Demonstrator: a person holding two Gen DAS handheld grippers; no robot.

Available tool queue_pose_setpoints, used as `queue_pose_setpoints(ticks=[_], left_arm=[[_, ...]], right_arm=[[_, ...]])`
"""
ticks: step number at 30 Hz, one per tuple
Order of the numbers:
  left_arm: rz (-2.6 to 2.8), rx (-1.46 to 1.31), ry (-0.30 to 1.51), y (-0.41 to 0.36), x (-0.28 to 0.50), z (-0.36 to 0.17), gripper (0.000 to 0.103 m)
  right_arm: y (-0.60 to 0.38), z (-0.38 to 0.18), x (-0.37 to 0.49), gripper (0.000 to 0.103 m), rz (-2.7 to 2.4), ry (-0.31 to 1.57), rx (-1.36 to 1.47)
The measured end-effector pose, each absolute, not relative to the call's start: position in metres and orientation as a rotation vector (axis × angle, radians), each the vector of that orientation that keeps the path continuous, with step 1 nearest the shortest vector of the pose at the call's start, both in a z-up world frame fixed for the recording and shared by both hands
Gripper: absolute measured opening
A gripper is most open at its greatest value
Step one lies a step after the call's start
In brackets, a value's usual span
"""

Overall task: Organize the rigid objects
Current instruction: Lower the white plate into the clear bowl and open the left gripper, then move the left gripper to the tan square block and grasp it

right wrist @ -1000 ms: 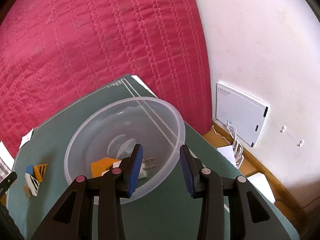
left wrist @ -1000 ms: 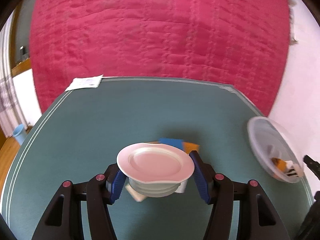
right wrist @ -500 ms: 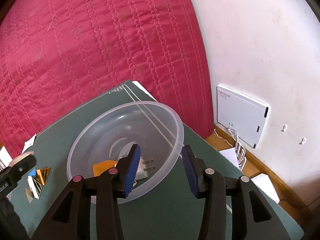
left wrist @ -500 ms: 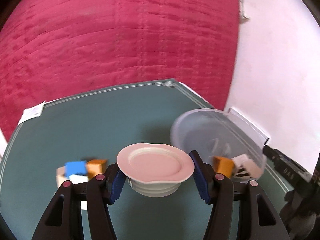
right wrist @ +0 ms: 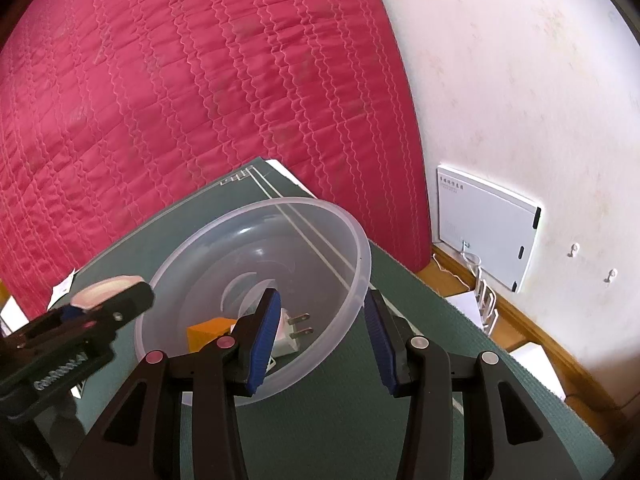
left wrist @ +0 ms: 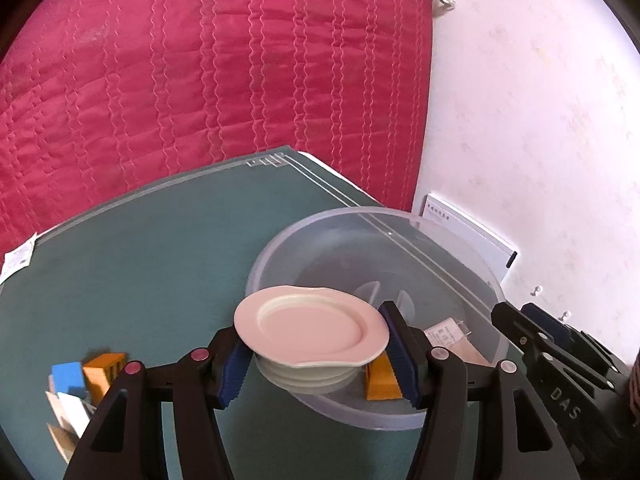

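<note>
My left gripper carries a white dish with a ribbed base, tilted, above the near rim of the clear plastic bowl. Its jaws are opening, and the dish's rim still touches both blue pads. Inside the bowl lie an orange block and a white plug. My right gripper is open and straddles the bowl's near rim without pressing it. An orange block, a blue block and other small pieces lie on the green table at the left.
A red quilt hangs behind the table. A paper tag lies at the table's far left edge. A white wall panel and white boxes on the floor are to the right, past the table's edge.
My left gripper carried the dish rightward, from above the loose blocks to over the bowl, and rolled a little. The right gripper's jaws opened slightly and it stayed at the bowl's rim.
</note>
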State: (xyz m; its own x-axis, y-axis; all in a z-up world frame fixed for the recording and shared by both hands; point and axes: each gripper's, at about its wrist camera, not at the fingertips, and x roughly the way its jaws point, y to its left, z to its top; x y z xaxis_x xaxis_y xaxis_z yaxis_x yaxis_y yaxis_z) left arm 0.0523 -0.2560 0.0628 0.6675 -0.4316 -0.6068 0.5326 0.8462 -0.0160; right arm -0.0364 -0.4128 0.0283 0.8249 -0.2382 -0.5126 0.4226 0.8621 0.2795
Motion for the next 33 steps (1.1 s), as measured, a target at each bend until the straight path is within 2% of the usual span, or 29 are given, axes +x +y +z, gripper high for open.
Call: queue_pose_setpoints(ticks=[2,14,22,33], left_arm=[[-0.536,0.16,0.646,-0.255,0.053,0.059,0.074],[-0.47,0.132,0.67,-0.232,0.057,0.055,0.075],[-0.428,0.123,0.677,-0.216,0.057,0.056,0.081],[-0.37,0.126,0.655,-0.192,0.05,0.06,0.082]], right_arm=[[-0.412,0.027,-0.036,0.045,-0.36,0.486,0.401],[-0.414,0.027,-0.037,0.045,-0.359,0.485,0.404],[-0.413,0.027,-0.037,0.045,-0.358,0.485,0.402],[-0.411,0.029,-0.035,0.046,-0.354,0.486,0.397]])
